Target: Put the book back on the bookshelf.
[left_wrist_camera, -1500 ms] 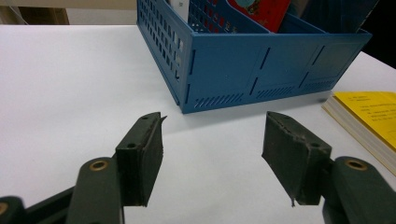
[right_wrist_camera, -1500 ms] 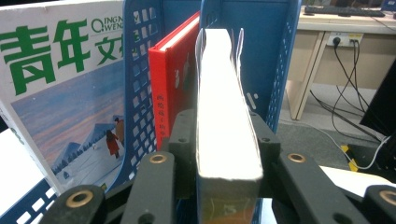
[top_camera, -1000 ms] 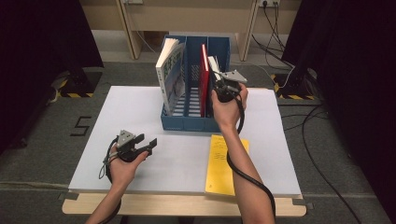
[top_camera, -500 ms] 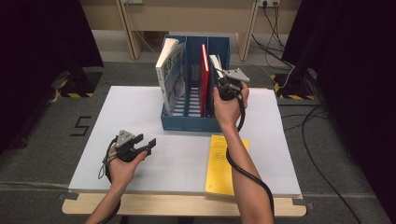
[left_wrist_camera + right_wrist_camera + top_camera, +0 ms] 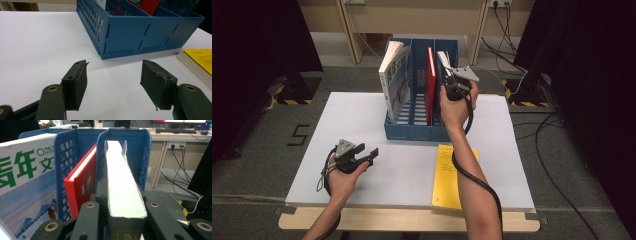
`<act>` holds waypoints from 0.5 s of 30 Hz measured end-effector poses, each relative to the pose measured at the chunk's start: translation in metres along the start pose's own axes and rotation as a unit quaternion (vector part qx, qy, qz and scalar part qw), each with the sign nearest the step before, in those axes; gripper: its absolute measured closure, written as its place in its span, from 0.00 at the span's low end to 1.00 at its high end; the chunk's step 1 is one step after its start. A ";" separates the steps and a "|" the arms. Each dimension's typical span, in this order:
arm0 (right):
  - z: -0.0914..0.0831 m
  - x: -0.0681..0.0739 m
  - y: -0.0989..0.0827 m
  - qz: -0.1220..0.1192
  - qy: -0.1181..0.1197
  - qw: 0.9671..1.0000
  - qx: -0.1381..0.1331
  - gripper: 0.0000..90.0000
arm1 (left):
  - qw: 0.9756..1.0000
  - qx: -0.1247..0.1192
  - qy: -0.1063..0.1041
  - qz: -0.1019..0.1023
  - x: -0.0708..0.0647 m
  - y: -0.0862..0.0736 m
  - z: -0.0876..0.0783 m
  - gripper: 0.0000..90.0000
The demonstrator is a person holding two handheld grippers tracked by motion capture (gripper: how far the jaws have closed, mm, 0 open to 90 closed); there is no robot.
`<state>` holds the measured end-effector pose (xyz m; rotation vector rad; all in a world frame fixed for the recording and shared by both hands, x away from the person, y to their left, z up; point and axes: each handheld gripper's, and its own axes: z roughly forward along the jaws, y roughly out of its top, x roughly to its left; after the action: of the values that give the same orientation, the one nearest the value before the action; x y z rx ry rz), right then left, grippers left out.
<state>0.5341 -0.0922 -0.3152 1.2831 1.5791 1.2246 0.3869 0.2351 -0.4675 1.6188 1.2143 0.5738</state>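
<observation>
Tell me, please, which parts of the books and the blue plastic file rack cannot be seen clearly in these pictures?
- Thick book with blue cover clamped in the right gripper: cover hidden by the jaws, right gripper view.
- Red hardcover book: lower part behind the blue plastic file rack, high view.
- Yellow paperback book: print too small, partly under the forearm, high view.
- Yellow book: cut by the edge, left gripper view.
</observation>
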 end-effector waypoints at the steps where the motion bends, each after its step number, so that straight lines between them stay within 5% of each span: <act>1: 0.002 0.000 0.001 0.000 -0.001 1.000 -0.002 0.83 | 1.000 0.000 0.000 0.000 0.000 0.000 0.000 0.41; 15: 0.029 -0.001 0.001 0.010 -0.007 1.000 0.001 0.83 | 1.000 0.001 0.000 -0.002 0.002 0.000 0.000 0.42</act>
<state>0.5620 -0.0869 -0.3215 1.3079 1.5612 1.2235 0.3876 0.2368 -0.4683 1.6169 1.2189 0.5706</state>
